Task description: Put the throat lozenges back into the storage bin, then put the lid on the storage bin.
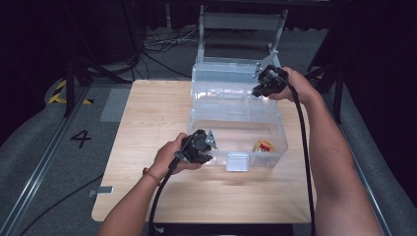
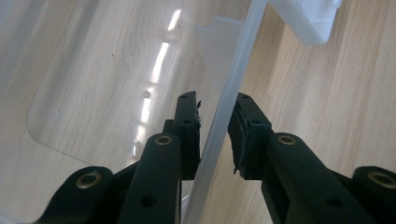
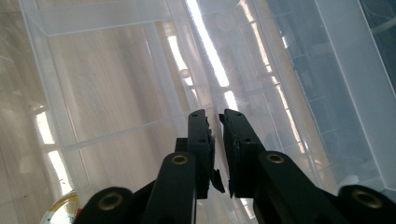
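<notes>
Two grippers: both at work on one clear plastic box [image 1: 236,123] standing toward the right edge of the wooden table [image 1: 147,123].
High view, left: left gripper [image 1: 209,150] at the box's near left corner, by the front wall and its pale latch [image 1: 237,161].
High view, right: right gripper [image 1: 259,91] up at the far right, where the lid [image 1: 223,73] stands raised behind the open tub.
High view, contents: a small round red-and-yellow item [image 1: 264,145] lies in the near right corner of the box; what it is cannot quite be made out.
Left gripper view: jaws astride the thin translucent front wall [image 2: 233,93], pads close on either side; they appear clamped on it.
Right gripper view: jaws nearly together, seemingly pinching a clear ridge [image 3: 217,88] where lid meets tub; ribbed, glossy dividers run beyond.
Progress: judging by the raised lid and the steadying left grip, the box is open; moving the lid looks to be the step in hand.
Materials: see-through hard plastic, smooth and glaring; pale-grained wood beneath; matte black jaws.
</notes>
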`<state>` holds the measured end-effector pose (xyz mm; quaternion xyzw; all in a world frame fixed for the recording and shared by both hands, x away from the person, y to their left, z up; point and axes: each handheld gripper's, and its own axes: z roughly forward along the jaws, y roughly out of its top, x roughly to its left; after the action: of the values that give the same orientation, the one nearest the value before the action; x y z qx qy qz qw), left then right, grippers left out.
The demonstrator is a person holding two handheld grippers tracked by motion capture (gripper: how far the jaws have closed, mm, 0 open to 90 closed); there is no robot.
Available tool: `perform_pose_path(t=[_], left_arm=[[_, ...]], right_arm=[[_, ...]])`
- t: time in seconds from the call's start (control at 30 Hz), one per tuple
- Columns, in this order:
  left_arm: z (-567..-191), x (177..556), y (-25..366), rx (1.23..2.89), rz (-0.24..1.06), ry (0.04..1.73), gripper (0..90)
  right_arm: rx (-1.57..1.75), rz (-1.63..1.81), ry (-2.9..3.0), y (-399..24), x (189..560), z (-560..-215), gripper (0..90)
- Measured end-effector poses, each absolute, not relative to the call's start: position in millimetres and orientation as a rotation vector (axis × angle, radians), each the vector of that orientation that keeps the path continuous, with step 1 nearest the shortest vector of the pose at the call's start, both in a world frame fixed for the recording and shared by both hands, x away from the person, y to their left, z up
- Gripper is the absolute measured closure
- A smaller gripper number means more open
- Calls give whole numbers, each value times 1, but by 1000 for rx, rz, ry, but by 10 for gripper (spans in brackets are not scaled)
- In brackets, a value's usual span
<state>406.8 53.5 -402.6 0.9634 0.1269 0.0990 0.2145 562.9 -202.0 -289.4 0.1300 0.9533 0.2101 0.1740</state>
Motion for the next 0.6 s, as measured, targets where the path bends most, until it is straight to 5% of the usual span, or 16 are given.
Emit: perform_pose_path(t=[0.6], left_arm=[[-404,405,58,2588,259,415,730]], right_arm=[[331,600,2676,-196,548,-288,870]])
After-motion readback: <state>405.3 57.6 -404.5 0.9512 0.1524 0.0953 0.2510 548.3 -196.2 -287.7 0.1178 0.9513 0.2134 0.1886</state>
